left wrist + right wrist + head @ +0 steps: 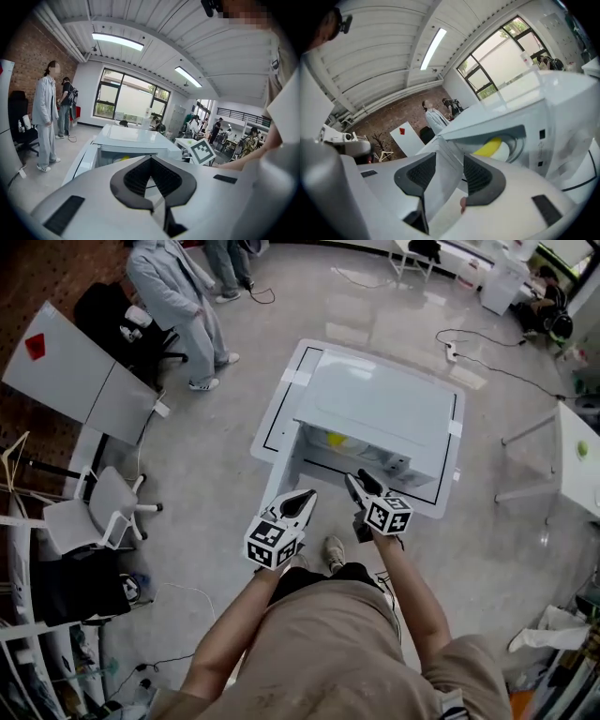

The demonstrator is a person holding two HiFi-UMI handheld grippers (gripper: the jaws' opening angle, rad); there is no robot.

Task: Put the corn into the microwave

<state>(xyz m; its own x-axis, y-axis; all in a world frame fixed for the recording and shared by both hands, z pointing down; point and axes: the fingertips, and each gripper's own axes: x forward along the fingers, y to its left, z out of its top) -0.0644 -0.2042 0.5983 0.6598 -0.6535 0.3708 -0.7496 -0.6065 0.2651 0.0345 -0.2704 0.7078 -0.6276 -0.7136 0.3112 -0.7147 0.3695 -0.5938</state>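
Observation:
A white microwave (pixel 380 409) stands on a low white table (pixel 281 395), and its door (pixel 449 161) is swung open. Yellow corn (pixel 490 146) lies on a white plate (pixel 508 151) inside the cavity; it also shows as a yellow patch, the corn (pixel 335 439) in the head view and the corn (pixel 123 159) in the left gripper view. My right gripper (pixel 356 484) is shut on the free edge of the door, which stands between the jaws of the right gripper (pixel 449 171). My left gripper (pixel 306 496) hangs left of it in front of the table, shut and empty (pixel 150 163).
A person in a grey coat (pixel 176 296) stands to the far left of the table, with another person behind. A white office chair (pixel 105 507) and a white board (pixel 70 367) are at the left. Cables (pixel 487 357) cross the floor. Another table (pixel 579 456) is at the right.

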